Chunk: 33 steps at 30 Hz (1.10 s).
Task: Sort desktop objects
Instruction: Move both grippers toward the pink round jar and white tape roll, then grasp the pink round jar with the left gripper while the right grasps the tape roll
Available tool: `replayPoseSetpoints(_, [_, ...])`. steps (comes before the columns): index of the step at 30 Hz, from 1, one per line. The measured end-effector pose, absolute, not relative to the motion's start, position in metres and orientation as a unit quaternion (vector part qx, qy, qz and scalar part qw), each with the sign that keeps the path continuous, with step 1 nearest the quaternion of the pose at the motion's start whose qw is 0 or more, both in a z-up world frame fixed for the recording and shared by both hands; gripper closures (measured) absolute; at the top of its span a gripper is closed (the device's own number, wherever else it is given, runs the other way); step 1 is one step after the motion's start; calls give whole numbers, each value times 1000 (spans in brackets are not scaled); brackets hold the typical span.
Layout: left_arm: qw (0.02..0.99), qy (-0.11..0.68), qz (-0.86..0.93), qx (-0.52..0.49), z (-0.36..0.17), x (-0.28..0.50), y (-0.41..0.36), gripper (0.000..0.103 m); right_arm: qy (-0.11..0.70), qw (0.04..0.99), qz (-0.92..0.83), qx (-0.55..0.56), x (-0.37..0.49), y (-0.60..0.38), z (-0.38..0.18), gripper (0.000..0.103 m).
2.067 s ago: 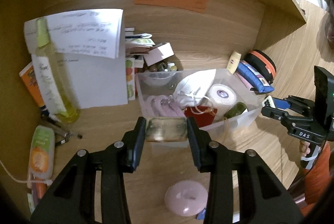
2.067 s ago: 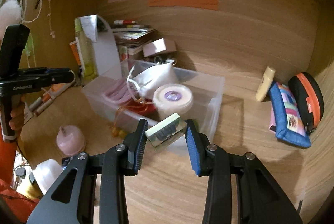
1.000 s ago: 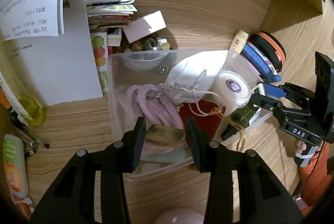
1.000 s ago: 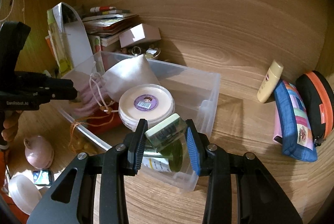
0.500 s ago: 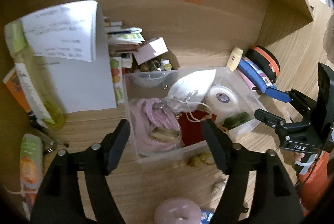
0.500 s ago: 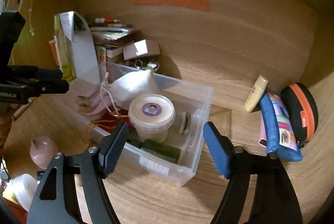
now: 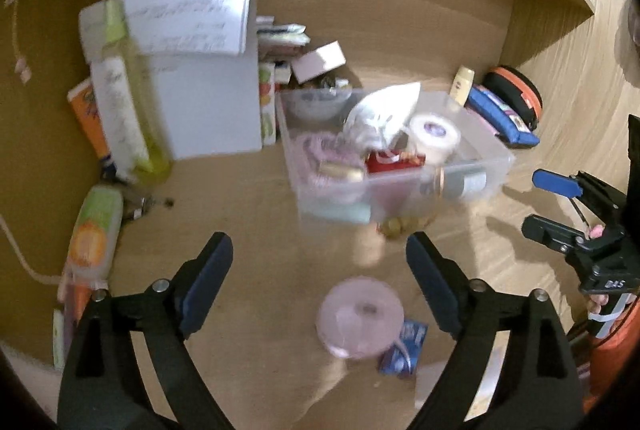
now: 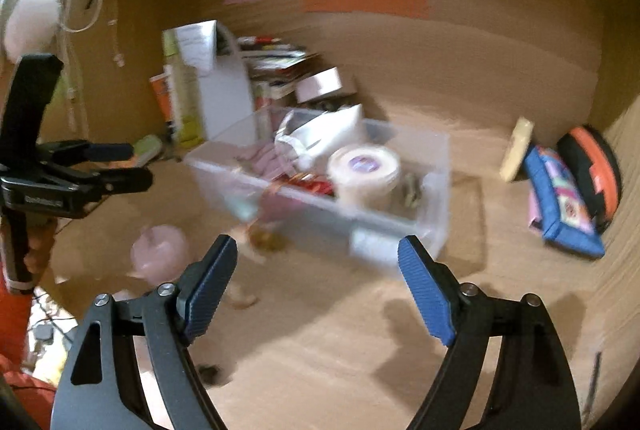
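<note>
Wooden desk point(image 7: 248, 197) fills the left wrist view, with a wood wall behind it. A clear bin point(image 7: 472, 165) sits in the middle and is our landmark. Inside the bin are a white pouch point(image 7: 380, 109), a round white tub point(image 7: 434, 133), a pink rope point(image 7: 316, 153) and something red. The left gripper point(image 7: 318, 278) is on the near side of the bin. Its jaws are opening wide and nothing is between them. A pink round thing point(image 7: 360, 318) lies on the desk on the near side of the bin, close to the gripper, with a small blue packet point(image 7: 404, 346) touching it. A tall yellow bottle point(image 7: 124, 97) stands far to the bin's left.

From the right wrist view, the bin point(image 8: 436, 197) is in front. The right gripper point(image 8: 318, 290) is on its near side, jaws opening and empty. A blue pouch point(image 8: 560, 197) and a cream tube point(image 8: 518, 149) lie to the bin's right.

I think the next job is to pick another loose thing. It would help to slow down, aim straight at one item, and put a finger on each side before squeezing.

Both views are blurry. Small yellowish bits by the bin's near wall are too fuzzy to name. I cannot read the writing on the papers.
</note>
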<state>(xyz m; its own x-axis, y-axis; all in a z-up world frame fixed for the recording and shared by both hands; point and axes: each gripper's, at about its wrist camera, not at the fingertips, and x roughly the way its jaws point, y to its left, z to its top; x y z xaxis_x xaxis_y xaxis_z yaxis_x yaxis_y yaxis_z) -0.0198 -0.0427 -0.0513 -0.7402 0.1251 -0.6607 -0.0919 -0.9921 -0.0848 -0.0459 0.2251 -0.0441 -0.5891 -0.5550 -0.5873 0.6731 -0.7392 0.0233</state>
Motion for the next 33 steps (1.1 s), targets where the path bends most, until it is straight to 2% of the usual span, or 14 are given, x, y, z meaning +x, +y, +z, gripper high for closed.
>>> replayPoseSetpoints(9, [40,-64,922,-379,-79,13,-62,14,71,439,-838,316,5,214,-60,23])
replayPoseSetpoints(14, [45,-79,916,-391,-91,23,-64,14,95,484,-806,328,29,190,-78,24])
replayPoseSetpoints(16, [48,-78,914,-395,-95,24,-62,14,110,489,-800,329,35,181,-85,32])
replayPoseSetpoints(18, [53,-75,911,-402,-99,23,-57,14,125,494,-793,333,38,172,-92,55])
replayPoseSetpoints(19, [56,-73,910,-405,-101,21,-54,14,129,498,-789,337,38,168,-96,59])
replayPoseSetpoints(21, [67,-70,905,-413,-105,15,-47,14,127,501,-785,341,36,165,-99,74])
replayPoseSetpoints(31, [76,-41,901,-425,-110,-19,-18,14,97,467,-817,323,21,193,-84,76])
replayPoseSetpoints(33, [77,-31,903,-422,-110,-22,-13,17,90,455,-827,319,16,201,-78,76])
